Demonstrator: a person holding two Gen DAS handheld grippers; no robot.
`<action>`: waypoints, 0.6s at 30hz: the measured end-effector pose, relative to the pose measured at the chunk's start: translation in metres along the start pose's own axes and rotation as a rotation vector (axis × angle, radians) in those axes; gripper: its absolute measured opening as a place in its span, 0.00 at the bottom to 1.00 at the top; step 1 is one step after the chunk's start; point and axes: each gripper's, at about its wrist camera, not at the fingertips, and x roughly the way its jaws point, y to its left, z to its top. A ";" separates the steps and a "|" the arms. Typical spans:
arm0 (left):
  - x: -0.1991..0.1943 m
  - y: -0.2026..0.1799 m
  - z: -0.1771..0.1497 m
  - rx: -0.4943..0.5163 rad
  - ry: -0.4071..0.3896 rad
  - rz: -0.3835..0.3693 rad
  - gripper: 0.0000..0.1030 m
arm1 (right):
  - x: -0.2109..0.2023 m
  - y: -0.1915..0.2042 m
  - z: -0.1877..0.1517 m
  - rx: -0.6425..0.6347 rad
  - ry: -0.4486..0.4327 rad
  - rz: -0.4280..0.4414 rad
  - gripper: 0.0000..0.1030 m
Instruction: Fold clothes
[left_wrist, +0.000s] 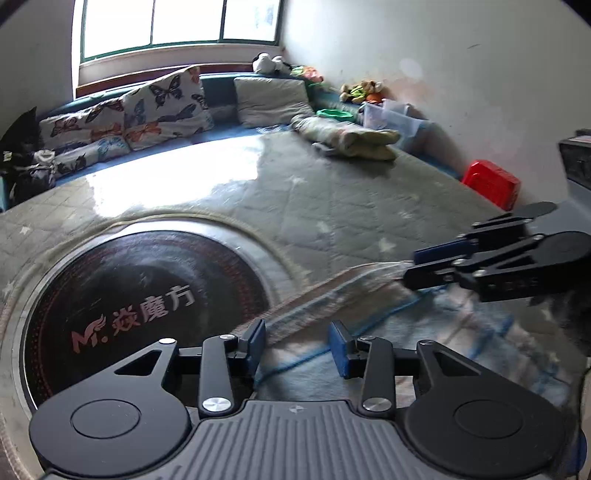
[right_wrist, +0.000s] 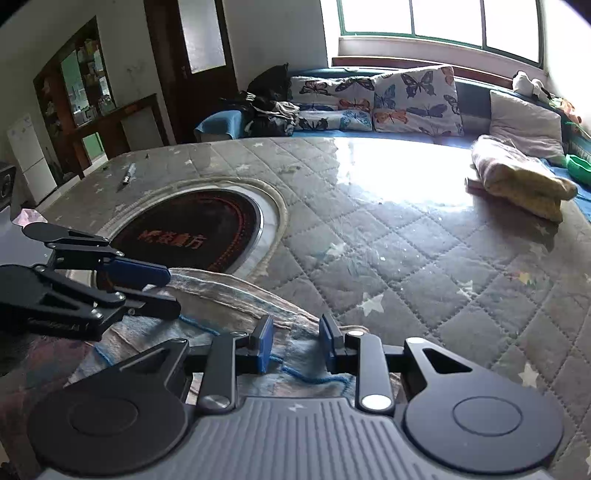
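Left wrist view: we're holding the left gripper (left_wrist: 297, 345) w/ fingers spread apart over the pale garment (left_wrist: 369, 332), lying at 5 o'clock on the quilted table cover (left_wrist: 332, 199), beside the round cooktop (left_wrist: 140, 295). Right gripper (left_wrist: 412, 264), at 3 o'clock, is meeting the cloth edge; can't tell its grip.

Right wrist view: we're keeping the right gripper (right_wrist: 295, 343) spread over the garment (right_wrist: 229, 291) at 6 o'clock; left gripper (right_wrist: 173, 290) at 9 o'clock.

Pale cloth (right_wrist: 229, 295) w/ blue lines; butterfly-print cushions (right_wrist: 413, 99)
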 end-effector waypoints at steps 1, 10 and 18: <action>0.002 0.002 -0.001 -0.002 -0.001 0.006 0.37 | 0.001 -0.001 -0.001 0.004 0.004 -0.004 0.26; -0.011 -0.011 0.007 0.020 -0.049 -0.008 0.36 | -0.008 0.010 0.007 -0.038 -0.038 0.022 0.27; 0.017 -0.022 0.012 0.034 -0.005 -0.009 0.36 | 0.022 0.024 0.013 -0.077 0.001 0.027 0.28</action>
